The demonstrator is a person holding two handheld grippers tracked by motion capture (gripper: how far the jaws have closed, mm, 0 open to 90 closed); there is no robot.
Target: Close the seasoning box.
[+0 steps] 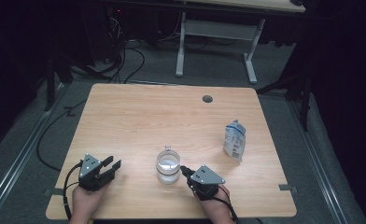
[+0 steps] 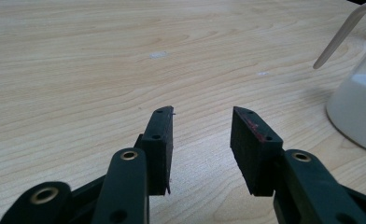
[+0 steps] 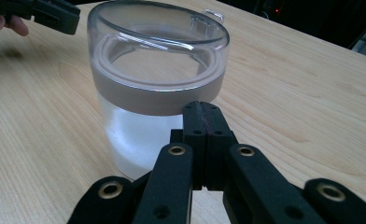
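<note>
A clear jar (image 1: 167, 165) with white powder in its lower part and a clear domed lid stands near the table's front middle. In the right gripper view the jar (image 3: 158, 84) is right in front of my right gripper (image 3: 202, 108), which is shut with nothing between its jaws. Its tips sit at the jar's grey band; whether they touch it I cannot tell. In the high view my right gripper (image 1: 183, 169) is just right of the jar. My left gripper (image 1: 112, 164) rests to the jar's left, open and holding nothing (image 2: 202, 116). The jar (image 2: 358, 112) shows at that view's right edge.
A small white and blue pouch (image 1: 235, 140) stands upright toward the table's right side. A round cable hole (image 1: 207, 98) lies near the far edge of the wooden table (image 1: 139, 116). A white desk frame (image 1: 214, 32) stands on the floor beyond.
</note>
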